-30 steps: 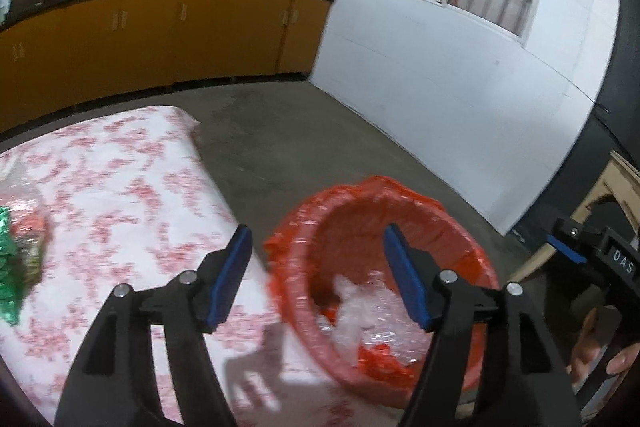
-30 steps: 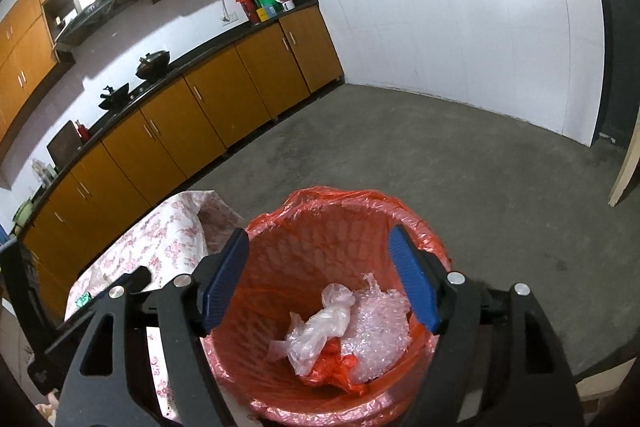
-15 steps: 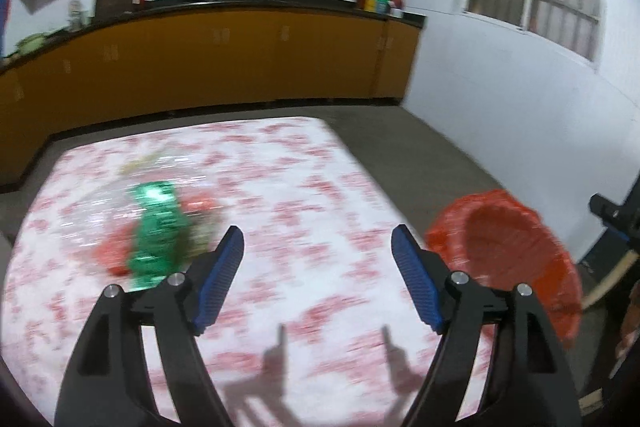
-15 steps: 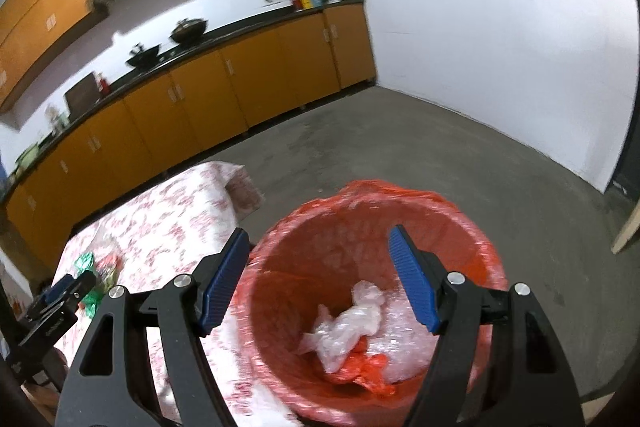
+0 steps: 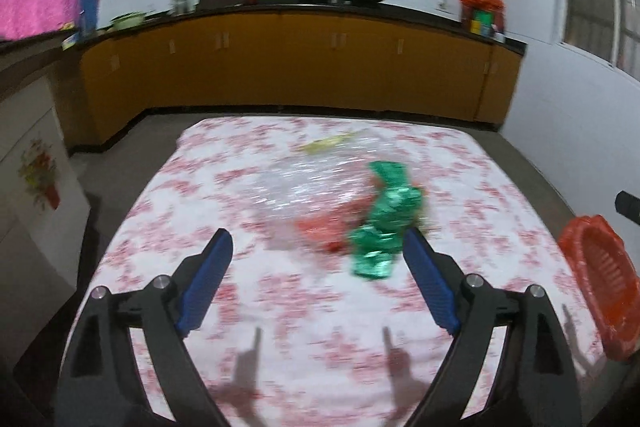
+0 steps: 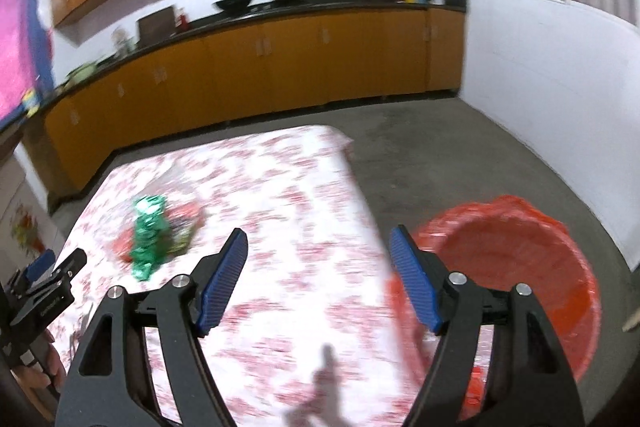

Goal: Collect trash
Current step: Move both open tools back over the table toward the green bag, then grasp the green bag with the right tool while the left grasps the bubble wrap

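Blur smears green wrapper beyond empty left tool.

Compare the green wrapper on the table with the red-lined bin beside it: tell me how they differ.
The green wrapper is crumpled, shiny foil lying on the floral tablecloth; the bin stands upright on the floor past the table edge. The wrapper is small next to the wide, open-topped bin. The wrapper is green; the bin's liner is red-orange. Both lie ahead of open tongs, left and right, and neither is gripped.
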Demonstrator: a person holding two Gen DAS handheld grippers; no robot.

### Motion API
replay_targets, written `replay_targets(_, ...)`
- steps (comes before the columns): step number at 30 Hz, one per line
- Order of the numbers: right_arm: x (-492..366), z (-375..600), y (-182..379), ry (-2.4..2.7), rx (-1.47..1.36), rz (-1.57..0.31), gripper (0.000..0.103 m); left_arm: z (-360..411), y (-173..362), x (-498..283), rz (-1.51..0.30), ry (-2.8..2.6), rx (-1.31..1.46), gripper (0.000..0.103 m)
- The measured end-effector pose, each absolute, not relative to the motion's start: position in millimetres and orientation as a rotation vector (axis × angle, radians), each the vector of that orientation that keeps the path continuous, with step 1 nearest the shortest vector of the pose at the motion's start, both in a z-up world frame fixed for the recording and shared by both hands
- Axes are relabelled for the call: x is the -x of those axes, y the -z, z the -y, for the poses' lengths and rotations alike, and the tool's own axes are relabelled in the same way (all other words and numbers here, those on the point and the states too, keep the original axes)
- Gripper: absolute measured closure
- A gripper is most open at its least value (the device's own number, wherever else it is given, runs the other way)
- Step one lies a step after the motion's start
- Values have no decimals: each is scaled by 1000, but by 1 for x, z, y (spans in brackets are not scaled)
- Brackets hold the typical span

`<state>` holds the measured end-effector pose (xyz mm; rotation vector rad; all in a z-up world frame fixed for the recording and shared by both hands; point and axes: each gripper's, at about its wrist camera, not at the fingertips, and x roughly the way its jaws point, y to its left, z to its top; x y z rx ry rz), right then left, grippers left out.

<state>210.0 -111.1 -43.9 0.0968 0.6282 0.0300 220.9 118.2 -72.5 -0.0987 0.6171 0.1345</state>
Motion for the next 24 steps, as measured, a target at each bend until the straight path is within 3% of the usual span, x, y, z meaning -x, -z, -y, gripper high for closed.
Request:
replay_targets(14,-263,-13,78,-207,2,-705,25,-195,88,-215,-618,-272,168,17)
replay_targets(24,-288,-57,96,-239,-12,-741,34,-221,93,-215,-616,-302,208,17)
